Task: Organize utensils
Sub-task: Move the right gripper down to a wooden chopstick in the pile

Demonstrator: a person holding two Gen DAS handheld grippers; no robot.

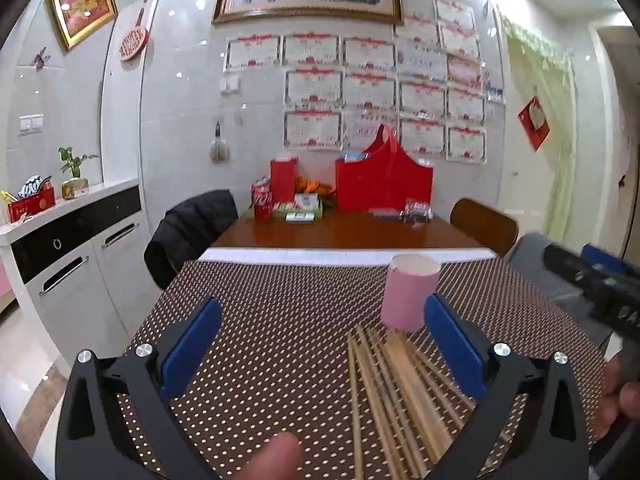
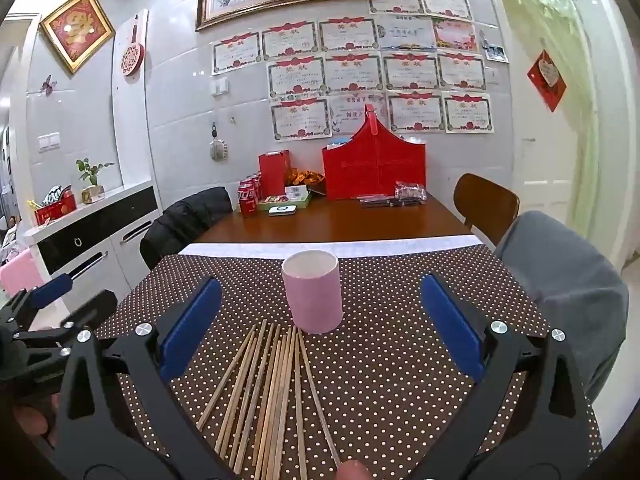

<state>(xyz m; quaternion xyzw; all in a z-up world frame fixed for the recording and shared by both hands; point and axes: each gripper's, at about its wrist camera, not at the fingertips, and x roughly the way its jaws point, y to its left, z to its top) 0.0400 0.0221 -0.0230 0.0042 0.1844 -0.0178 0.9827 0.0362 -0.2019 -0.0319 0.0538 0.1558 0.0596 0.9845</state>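
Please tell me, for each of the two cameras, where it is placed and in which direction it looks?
Left wrist view: sits on the left tool, open, looking across the brown dotted tablecloth toward the wall; a fingertip shows.
Right wrist view: sits on the right tool, open, facing the same way; the left tool appears at its left edge.
Both share the pink cylindrical cup, the loose wooden chopsticks and the red gift bag.

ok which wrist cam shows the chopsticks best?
Right wrist: the chopsticks lie fanned out, centred between its open fingers, nearly full length, before the pink cup. Left wrist shows the chopsticks bunched, off to the right and foreshortened, partly hidden behind its right finger.
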